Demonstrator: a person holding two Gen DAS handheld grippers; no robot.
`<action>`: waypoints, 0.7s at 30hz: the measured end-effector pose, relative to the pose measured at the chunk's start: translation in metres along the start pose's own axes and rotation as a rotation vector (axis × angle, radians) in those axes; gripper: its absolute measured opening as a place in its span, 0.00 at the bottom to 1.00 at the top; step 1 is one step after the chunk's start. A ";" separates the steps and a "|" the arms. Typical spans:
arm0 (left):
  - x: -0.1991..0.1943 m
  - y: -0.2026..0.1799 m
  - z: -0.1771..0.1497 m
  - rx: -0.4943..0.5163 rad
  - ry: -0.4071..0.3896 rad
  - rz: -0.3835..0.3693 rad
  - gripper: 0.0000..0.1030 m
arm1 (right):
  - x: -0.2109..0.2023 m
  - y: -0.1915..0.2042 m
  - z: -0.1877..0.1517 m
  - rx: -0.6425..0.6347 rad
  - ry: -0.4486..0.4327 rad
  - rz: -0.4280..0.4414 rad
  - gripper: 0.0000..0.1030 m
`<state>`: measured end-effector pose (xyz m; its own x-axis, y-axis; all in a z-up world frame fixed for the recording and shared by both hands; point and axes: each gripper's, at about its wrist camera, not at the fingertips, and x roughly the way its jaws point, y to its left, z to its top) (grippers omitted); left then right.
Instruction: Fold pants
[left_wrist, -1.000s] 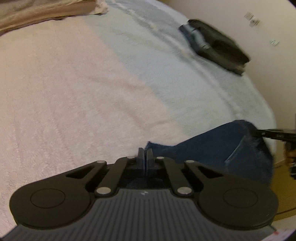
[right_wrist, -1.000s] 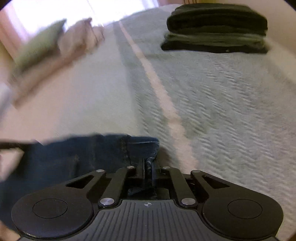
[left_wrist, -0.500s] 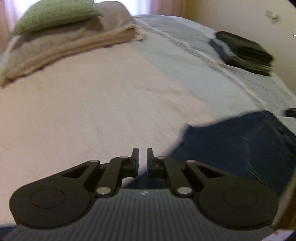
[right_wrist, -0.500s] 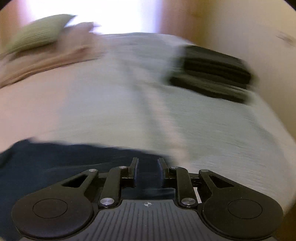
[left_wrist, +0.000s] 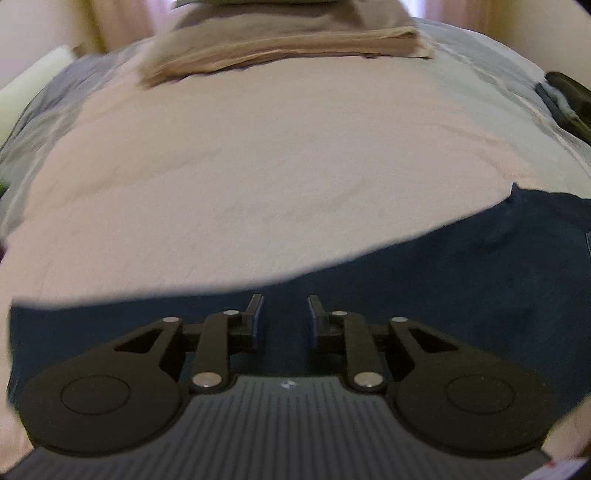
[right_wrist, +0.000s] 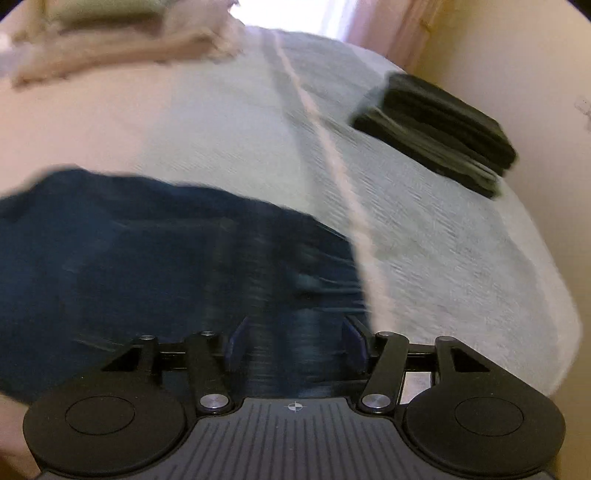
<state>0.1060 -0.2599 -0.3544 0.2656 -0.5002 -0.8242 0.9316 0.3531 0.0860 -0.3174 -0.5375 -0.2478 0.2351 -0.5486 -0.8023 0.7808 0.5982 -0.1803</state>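
Pants: dark blue pants (left_wrist: 424, 295) lie spread on the bed (left_wrist: 258, 177), along its near edge; in the right wrist view their far end stops just short of the pale stripe running up the bed
Step in hand: I judge this a release after laying a fold down; both tongs letting go of the cloth
Doing it well: I would lift each pair of tongs clear without snagging the denim; then check that the edges line up before taking new corners; the blur in the right view tells me to slow down first
Left tongs: left tongs (left_wrist: 284, 321) a little apart and opening; nothing pinched; cloth lies under the gap, whether the tips brush it I cannot tell
Right tongs: right tongs (right_wrist: 295, 343) spread wide and opening; blurred blue fabric shows between them but the pads do not press on it
Surroundings: folded beige blankets (left_wrist: 288, 40) at the far edge of the bed; stack of dark folded clothes (right_wrist: 439, 129) near the far right corner, well apart from the pants
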 end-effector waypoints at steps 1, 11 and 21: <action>-0.007 0.003 -0.011 -0.003 0.005 -0.001 0.18 | -0.008 0.011 -0.001 0.010 -0.020 0.046 0.52; -0.024 0.070 -0.073 -0.098 0.039 0.108 0.24 | 0.002 0.093 -0.027 -0.046 0.126 0.060 0.52; -0.026 0.275 -0.113 -0.549 0.178 0.317 0.12 | -0.012 0.135 -0.020 0.014 0.177 -0.075 0.52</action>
<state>0.3271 -0.0608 -0.3724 0.4173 -0.1841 -0.8899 0.5404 0.8376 0.0801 -0.2263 -0.4391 -0.2738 0.0717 -0.4793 -0.8747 0.8007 0.5506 -0.2360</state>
